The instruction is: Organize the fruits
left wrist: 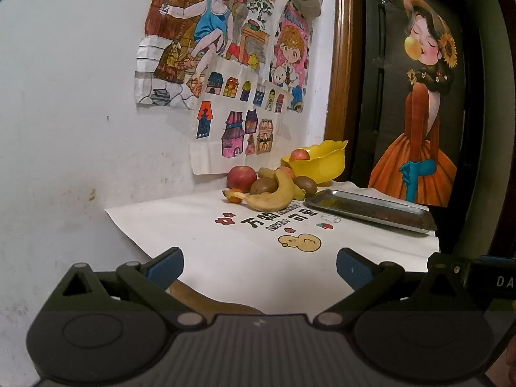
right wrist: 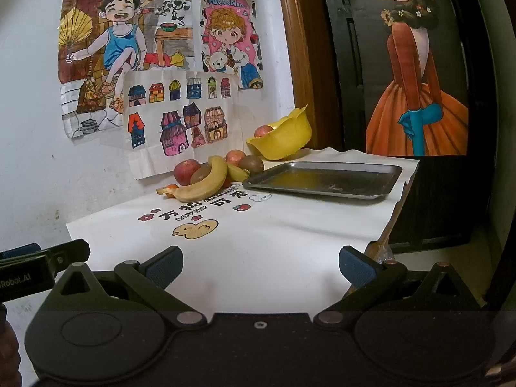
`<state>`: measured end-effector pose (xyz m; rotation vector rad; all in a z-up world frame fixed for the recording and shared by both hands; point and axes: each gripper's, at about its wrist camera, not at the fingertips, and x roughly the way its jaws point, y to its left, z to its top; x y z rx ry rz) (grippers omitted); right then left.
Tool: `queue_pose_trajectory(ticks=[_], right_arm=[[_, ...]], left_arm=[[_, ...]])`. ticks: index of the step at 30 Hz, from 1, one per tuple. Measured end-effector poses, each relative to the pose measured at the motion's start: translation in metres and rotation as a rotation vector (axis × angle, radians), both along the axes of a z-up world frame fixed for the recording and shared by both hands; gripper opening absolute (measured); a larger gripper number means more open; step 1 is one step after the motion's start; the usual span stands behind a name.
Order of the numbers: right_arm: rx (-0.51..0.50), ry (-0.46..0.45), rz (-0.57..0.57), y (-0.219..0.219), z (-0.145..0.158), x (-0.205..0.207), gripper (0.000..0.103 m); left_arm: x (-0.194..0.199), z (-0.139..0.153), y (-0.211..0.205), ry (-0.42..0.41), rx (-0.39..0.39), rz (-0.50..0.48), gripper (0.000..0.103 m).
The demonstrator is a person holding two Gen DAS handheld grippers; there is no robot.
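Right wrist: apple (right wrist: 263,131) in yellow bowl (right wrist: 283,142).

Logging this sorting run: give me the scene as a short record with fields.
surface: white cloth with printed cartoons
loose fruit: big banana, red apple, kiwi and others in a pile near the wall
bowl: yellow bowl behind the pile, one apple in it
tray: metal tray, no fruit on it
left gripper: open, holds nothing
right gripper: open, holds nothing
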<state>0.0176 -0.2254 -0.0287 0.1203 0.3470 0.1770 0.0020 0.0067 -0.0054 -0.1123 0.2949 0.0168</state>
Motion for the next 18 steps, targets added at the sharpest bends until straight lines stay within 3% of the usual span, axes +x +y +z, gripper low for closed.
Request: queue_pose_trajectory(ticks=[18], right_arm=[[0.002,0.004,0.001,0.0009,0.0004,0.0001,0.102]], left_arm=[[-0.0023,-0.0008,0.0014,0.002,-0.002,0.002,0.103]])
